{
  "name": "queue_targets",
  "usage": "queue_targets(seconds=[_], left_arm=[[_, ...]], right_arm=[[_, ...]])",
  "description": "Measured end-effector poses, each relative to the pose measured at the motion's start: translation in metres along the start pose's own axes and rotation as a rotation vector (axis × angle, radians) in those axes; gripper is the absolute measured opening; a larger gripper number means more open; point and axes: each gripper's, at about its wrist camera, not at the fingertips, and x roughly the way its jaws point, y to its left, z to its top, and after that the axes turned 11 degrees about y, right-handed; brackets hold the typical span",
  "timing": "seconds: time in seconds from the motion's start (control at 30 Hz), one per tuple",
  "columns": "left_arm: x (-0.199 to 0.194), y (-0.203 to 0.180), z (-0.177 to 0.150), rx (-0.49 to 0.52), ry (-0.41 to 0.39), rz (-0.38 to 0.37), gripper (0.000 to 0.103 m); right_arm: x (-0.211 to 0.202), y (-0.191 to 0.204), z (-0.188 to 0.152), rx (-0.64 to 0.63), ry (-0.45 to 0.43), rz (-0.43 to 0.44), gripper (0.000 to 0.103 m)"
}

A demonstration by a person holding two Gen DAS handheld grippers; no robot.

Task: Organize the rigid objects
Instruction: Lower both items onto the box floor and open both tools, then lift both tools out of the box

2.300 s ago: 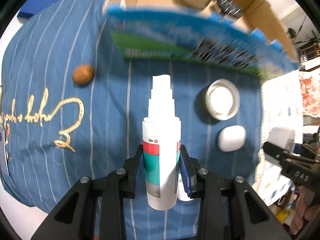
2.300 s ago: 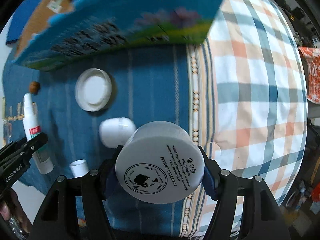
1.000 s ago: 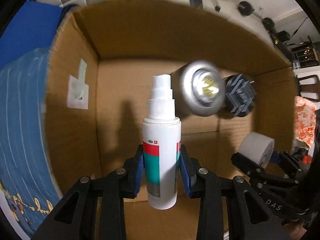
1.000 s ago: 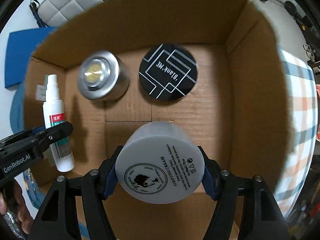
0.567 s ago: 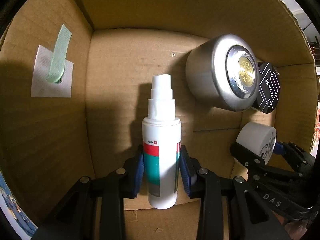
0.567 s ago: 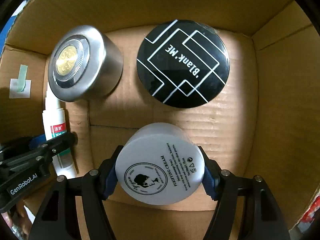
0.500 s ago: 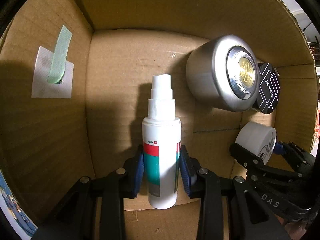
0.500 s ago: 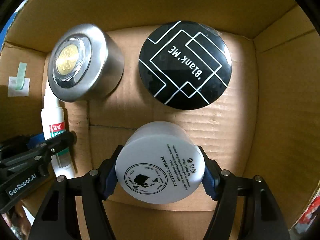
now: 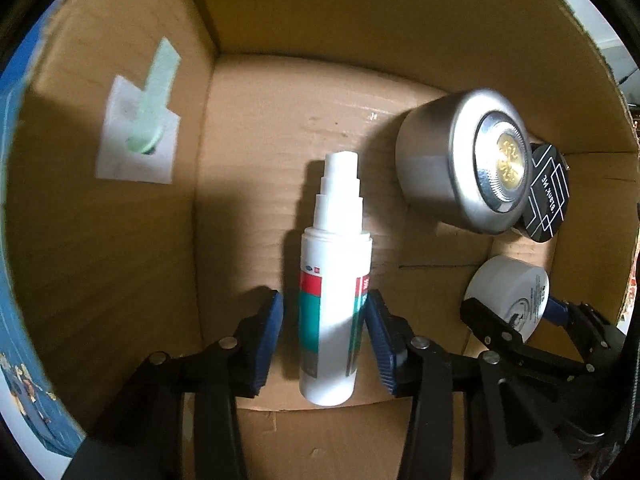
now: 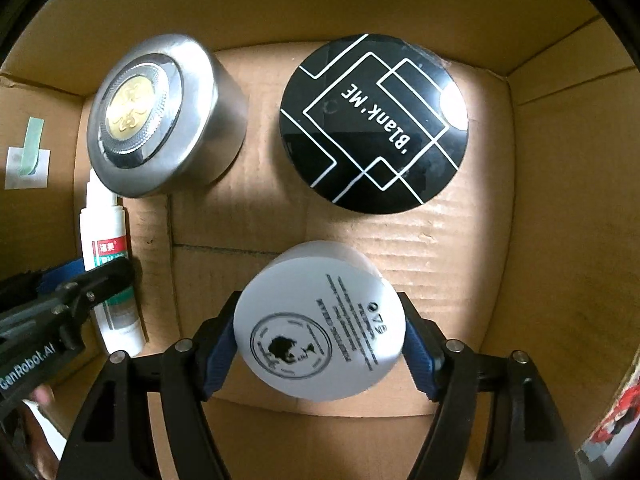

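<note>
Through my left wrist camera, my left gripper (image 9: pixel 324 332) stood open: its blue pads (image 9: pixel 270 332) sat apart from the spray bottle (image 9: pixel 334 304), which lay on the floor of the cardboard box (image 9: pixel 120 240). A white label with a green strip (image 9: pixel 138 136) stuck to the box's left wall. A silver tin (image 9: pixel 460 172) stood at the far right, a black disc (image 9: pixel 548 204) just behind it. Blue cloth (image 9: pixel 12 280) showed outside the box's left wall.

Through my right wrist camera, my right gripper (image 10: pixel 320 340) held the white cream jar (image 10: pixel 320 320) clamped between its pads, low inside the box (image 10: pixel 560 200), near its front wall. The silver tin (image 10: pixel 160 116) and black disc (image 10: pixel 374 124) sat side by side on the box floor beyond. The bottle (image 10: pixel 108 248) lay at the left, my left gripper (image 10: pixel 80 288) over it.
</note>
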Motion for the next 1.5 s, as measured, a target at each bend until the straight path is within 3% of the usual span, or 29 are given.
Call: queue_targets(seconds=[0.17, 0.3, 0.37, 0.47, 0.5, 0.53, 0.67, 1.03, 1.2, 1.5], left_arm=[[-0.016, -0.002, -0.007, 0.000, -0.022, 0.022, 0.052], [-0.026, -0.005, -0.015, 0.005, -0.030, 0.017, 0.063], [-0.030, -0.007, -0.019, 0.007, -0.038, 0.000, 0.068], [-0.038, -0.013, -0.028, 0.035, -0.069, -0.003, 0.083], [-0.041, -0.015, -0.031, 0.042, -0.078, -0.001, 0.094], [-0.043, -0.019, -0.035, 0.048, -0.090, 0.008, 0.098], [-0.060, -0.026, -0.051, 0.062, -0.158, 0.067, 0.098], [-0.090, -0.022, -0.091, 0.030, -0.259, 0.054, 0.098], [-0.102, -0.018, -0.122, 0.018, -0.320, 0.058, 0.098], [-0.135, -0.013, -0.187, 0.046, -0.451, 0.067, 0.098]], right_arm=[[-0.016, -0.007, -0.015, -0.002, -0.023, -0.011, 0.084], [-0.033, -0.017, -0.023, 0.010, -0.037, -0.004, 0.099], [-0.041, -0.019, -0.029, 0.018, -0.047, -0.002, 0.100], [-0.050, -0.025, -0.038, 0.025, -0.060, 0.012, 0.100], [-0.053, -0.026, -0.041, 0.023, -0.069, 0.010, 0.100], [-0.055, -0.024, -0.048, 0.022, -0.080, 0.004, 0.100], [-0.060, -0.023, -0.070, 0.014, -0.105, -0.008, 0.100], [-0.099, -0.038, -0.122, 0.027, -0.198, 0.013, 0.100], [-0.119, -0.030, -0.142, 0.017, -0.270, -0.007, 0.100], [-0.153, -0.020, -0.207, 0.032, -0.391, -0.012, 0.100]])
